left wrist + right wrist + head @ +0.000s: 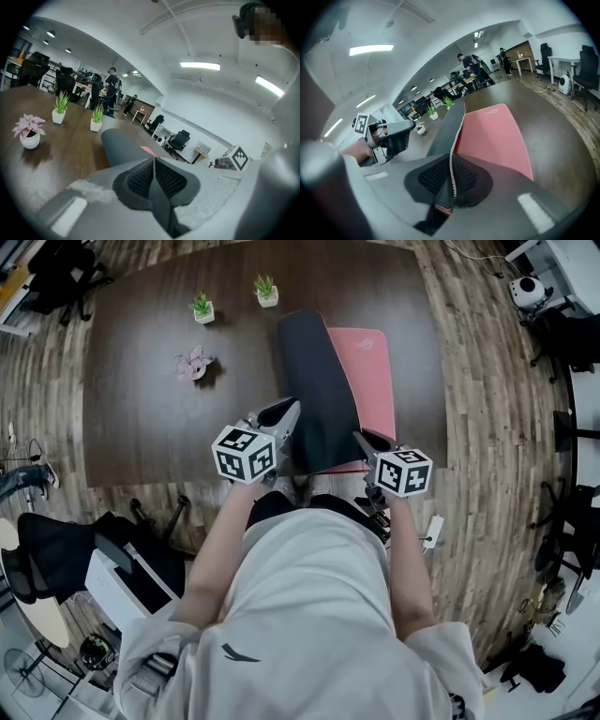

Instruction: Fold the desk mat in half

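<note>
The left tool (153, 176) and right tool (451, 180) each clamp the near end of the desk mat (319, 381), raised off the dark desk (141, 427), with its black underside turned up beside the pink face. Carrying the lifted edge over evenly, with both tools level, should help the edges meet flush.

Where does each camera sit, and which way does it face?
Head view: on the person's head, steeply down at the table; torso, arms show.
Left gripper view: on the left gripper, along its jaws toward the plants.
Right gripper view: on the right gripper, along the mat; left gripper shows.
All share the mat.
</note>
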`<state>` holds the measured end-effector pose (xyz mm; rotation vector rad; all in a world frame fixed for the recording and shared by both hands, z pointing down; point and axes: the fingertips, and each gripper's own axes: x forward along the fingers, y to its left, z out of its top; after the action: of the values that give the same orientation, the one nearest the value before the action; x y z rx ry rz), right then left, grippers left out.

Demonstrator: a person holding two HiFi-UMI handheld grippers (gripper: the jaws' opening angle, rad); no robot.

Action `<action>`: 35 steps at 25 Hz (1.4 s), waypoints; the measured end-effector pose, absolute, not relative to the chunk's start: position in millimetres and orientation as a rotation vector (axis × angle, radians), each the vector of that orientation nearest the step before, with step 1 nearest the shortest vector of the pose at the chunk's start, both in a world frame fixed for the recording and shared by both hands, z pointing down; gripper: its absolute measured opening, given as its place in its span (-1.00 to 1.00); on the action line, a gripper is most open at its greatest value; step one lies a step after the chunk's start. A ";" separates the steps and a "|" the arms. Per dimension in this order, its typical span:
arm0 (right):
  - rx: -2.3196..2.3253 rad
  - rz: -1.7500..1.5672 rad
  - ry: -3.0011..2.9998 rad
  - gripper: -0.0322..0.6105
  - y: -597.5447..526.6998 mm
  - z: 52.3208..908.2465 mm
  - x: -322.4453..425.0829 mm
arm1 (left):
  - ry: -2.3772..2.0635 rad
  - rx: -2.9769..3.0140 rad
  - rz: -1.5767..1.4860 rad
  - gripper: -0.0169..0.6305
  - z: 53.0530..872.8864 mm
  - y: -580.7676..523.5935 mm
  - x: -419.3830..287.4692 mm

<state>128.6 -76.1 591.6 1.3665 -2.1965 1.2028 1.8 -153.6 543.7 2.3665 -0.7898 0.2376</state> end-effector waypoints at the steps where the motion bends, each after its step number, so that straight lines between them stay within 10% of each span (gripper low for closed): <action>1: 1.392 1.212 -2.182 -0.85 -73.9 592.5 137.7 | -0.793 2.364 0.238 -0.89 544.8 -152.7 0.0; 35: 1.616 1.341 -1.873 -0.85 -35.5 666.1 248.4 | -0.831 2.316 0.252 -0.89 554.1 -128.1 -19.3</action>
<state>248.4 -35.5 666.1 1.6162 -1.8734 1.3413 -19.3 -128.1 554.1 2.3156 -0.8314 0.2521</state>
